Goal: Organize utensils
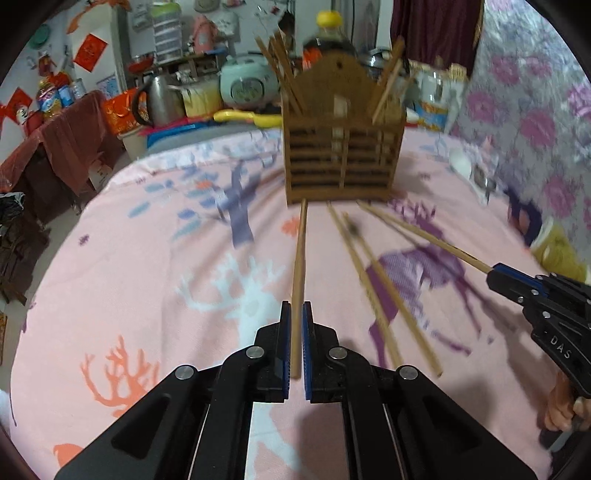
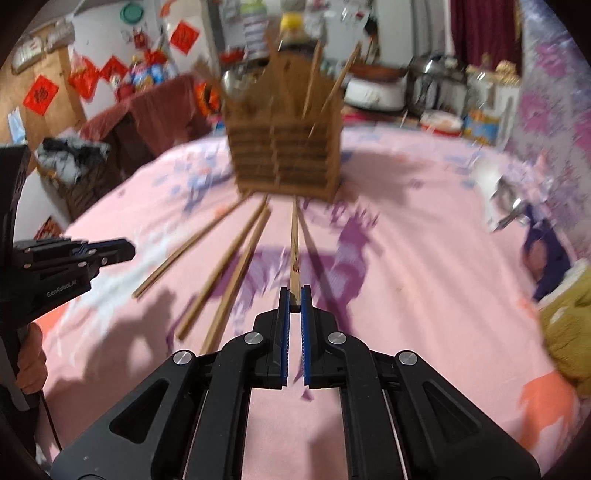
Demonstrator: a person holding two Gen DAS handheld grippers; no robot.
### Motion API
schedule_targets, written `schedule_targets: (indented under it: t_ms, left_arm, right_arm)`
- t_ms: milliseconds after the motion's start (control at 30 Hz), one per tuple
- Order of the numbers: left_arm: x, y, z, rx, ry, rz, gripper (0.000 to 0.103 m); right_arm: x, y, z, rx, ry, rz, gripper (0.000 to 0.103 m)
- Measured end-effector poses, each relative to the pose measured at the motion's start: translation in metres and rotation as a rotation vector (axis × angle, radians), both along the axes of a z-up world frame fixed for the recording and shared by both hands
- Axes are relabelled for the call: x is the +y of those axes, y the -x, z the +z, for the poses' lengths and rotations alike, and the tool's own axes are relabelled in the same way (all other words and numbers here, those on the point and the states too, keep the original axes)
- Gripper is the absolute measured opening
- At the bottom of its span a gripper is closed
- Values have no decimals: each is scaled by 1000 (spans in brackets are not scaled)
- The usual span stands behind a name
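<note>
A brown slatted wooden holder [image 1: 340,147] [image 2: 284,155] stands on the pink patterned tablecloth [image 1: 147,277], with several chopsticks upright in it. My left gripper [image 1: 296,314] is shut on a chopstick [image 1: 300,254] whose far end points at the holder's base. My right gripper [image 2: 294,299] is shut on the near end of another chopstick [image 2: 294,240], which also points at the holder. In the left wrist view the right gripper [image 1: 496,275] and its chopstick [image 1: 436,243] show at the right edge. Two loose chopsticks [image 1: 373,291] [image 2: 229,273] lie on the cloth between the grippers.
A white spoon [image 1: 461,162] and a metal utensil [image 1: 484,181] [image 2: 511,210] lie at the right of the table. A yellow-green object [image 2: 569,325] sits at the right edge. Behind the holder stand a kettle [image 1: 155,99], a rice cooker [image 1: 247,83] and a dark bottle [image 1: 328,33].
</note>
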State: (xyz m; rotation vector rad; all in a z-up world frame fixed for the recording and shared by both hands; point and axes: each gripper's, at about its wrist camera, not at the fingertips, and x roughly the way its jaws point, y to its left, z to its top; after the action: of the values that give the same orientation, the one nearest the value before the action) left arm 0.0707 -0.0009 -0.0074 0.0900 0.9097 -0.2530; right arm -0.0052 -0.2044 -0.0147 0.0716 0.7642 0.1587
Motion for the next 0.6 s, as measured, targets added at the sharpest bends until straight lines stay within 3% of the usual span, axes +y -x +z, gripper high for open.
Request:
schedule_targets:
  t_ms: [267,333,433,500,600]
  left_arm:
    - [-1,-28,89,-146,90,50,6]
    - [-7,-33,98,-150,95,42,6]
    - [-12,-27,91,-127,91,7,7]
    - [-13,-20,73,-88,63,-21,27]
    - [-9,-11,29,12,27,-33,31]
  right_arm:
    - [-2,-20,98,-216,-49,-38,7]
    - [0,-25,111,-248,-58,-45,7]
    - [1,-27,113,-268,-76,-47,7]
    - [-1,-26,102,-252,-88,-46,6]
    - [-4,-30,88,-219,-97,-48,6]
